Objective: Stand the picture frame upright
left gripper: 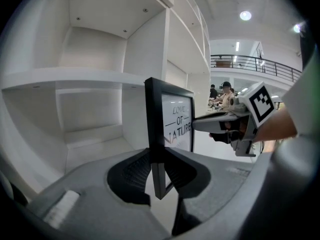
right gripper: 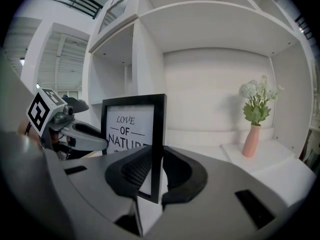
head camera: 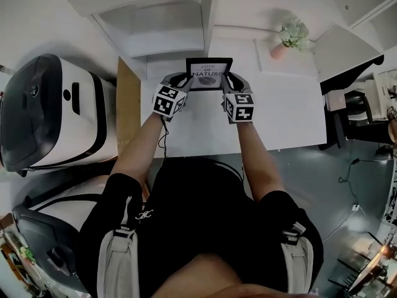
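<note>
A black picture frame [head camera: 209, 73] with a "Love of Nature" print stands upright on the white table [head camera: 291, 117], facing me. My left gripper [head camera: 185, 79] is shut on its left edge and my right gripper [head camera: 228, 78] on its right edge. In the left gripper view the frame [left gripper: 172, 124] rises between the jaws of my left gripper [left gripper: 159, 170], and the right gripper [left gripper: 225, 124] reaches in from the far side. In the right gripper view the frame's edge [right gripper: 159, 134] is pinched by my right gripper [right gripper: 156, 176], with the left gripper [right gripper: 75, 134] beyond it.
A pink vase of flowers [head camera: 287, 39] stands at the back right of the table, also in the right gripper view as the vase [right gripper: 252, 134]. White shelf compartments [head camera: 161, 23] rise behind the frame. A wooden panel [head camera: 128, 110] and a white-and-black case [head camera: 49, 110] lie to the left.
</note>
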A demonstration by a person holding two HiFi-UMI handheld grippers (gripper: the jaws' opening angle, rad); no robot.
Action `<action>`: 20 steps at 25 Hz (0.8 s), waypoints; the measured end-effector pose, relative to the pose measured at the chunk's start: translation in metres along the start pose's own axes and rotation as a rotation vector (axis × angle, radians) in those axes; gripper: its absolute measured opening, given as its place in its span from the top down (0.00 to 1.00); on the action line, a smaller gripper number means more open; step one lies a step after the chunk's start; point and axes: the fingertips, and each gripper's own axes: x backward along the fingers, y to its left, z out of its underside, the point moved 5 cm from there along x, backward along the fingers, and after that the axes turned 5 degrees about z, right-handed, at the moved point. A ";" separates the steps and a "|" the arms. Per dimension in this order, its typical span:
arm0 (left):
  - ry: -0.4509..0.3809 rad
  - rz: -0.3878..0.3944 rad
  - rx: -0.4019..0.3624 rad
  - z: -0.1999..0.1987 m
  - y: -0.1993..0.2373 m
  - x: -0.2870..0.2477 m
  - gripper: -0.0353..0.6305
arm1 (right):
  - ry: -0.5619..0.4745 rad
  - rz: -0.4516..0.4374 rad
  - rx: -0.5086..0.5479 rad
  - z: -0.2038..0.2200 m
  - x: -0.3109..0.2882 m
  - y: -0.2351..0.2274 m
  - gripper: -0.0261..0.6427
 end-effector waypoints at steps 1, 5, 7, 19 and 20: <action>0.006 -0.001 0.002 0.003 0.003 -0.003 0.81 | 0.006 0.001 0.004 0.002 -0.003 0.000 0.86; 0.023 0.003 0.023 0.012 0.015 -0.014 0.81 | 0.033 0.003 0.023 0.008 -0.017 0.001 0.86; 0.026 0.010 0.035 0.017 0.018 -0.019 0.81 | 0.044 0.009 0.027 0.011 -0.023 0.000 0.86; 0.036 0.037 0.010 0.030 0.032 -0.040 0.81 | 0.087 0.036 0.015 0.029 -0.048 -0.006 0.86; 0.033 0.041 0.005 0.030 0.033 -0.041 0.81 | 0.087 0.040 0.015 0.029 -0.048 -0.006 0.86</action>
